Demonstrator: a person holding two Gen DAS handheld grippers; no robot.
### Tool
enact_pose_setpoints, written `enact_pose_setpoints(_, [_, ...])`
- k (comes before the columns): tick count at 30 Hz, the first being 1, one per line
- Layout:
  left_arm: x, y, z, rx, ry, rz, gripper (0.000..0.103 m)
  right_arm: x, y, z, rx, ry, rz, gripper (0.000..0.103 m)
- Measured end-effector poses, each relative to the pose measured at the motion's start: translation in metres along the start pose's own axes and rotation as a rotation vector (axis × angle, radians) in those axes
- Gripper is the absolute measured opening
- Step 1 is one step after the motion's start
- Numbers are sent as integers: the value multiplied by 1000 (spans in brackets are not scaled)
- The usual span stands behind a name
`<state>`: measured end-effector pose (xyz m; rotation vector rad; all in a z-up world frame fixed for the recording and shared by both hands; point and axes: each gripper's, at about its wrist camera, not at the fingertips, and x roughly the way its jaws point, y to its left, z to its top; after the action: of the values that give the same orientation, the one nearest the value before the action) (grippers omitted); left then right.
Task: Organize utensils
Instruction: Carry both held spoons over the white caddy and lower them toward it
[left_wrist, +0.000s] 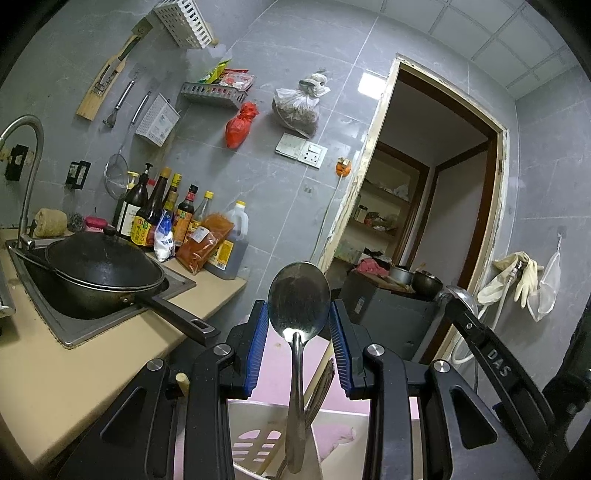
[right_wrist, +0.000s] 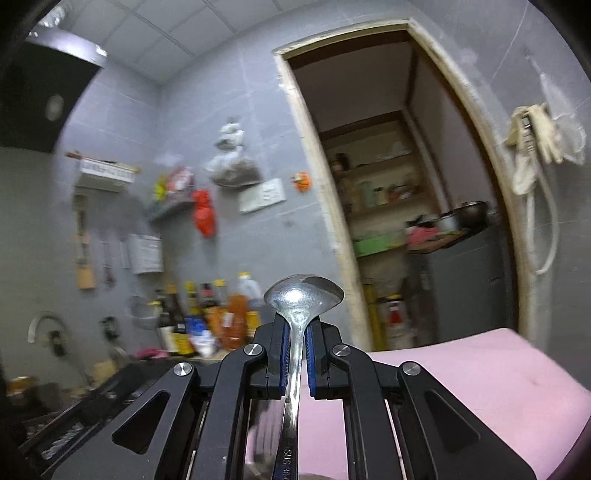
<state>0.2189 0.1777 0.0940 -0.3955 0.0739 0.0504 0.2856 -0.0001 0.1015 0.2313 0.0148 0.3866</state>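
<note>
Between left claw (left_wrist: 299, 332) pads, upright spoon (left_wrist: 298, 295)

Both wrist cameras sit close behind their claws, tilted upward – each faces the grey tiled wall (left_wrist: 314, 92) and the doorway (right_wrist: 388, 184), which both views share.

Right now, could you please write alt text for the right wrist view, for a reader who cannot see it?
The right gripper is shut on the neck of a steel spoon, bowl up, just past its blue pads. Behind, blurred: a grey tiled wall, sauce bottles at lower left, an open doorway to shelves, and a pink surface at lower right.
</note>
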Motion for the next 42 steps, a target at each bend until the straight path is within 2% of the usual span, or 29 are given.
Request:
enact_pose_setpoints(5, [-2,-1,-1,19,0,-6,29,1,3,-1,-30,-2,-69,6])
enact_pose_setpoints(10, [0,-1,-1,22,3,-14,29,2,18,-11,-133,5,-126,6])
enact_pose_setpoints(18, [2,1,-1,26,5,-21,29,-1,36,-27,-255,-26,-140,6])
enact_pose_setpoints(26, [1,3,-3,33,9,-25,29,-3,38,-32,-297,-8,-146,6])
enact_pose_setpoints(34, [1,2,-3,35,8,-25,29,-4,23,-32,-212,74,-50,6])
enact_pose_setpoints(42, [3,2,-4,35,14,-29,29,-32,10,-29,-217,117,58,6])
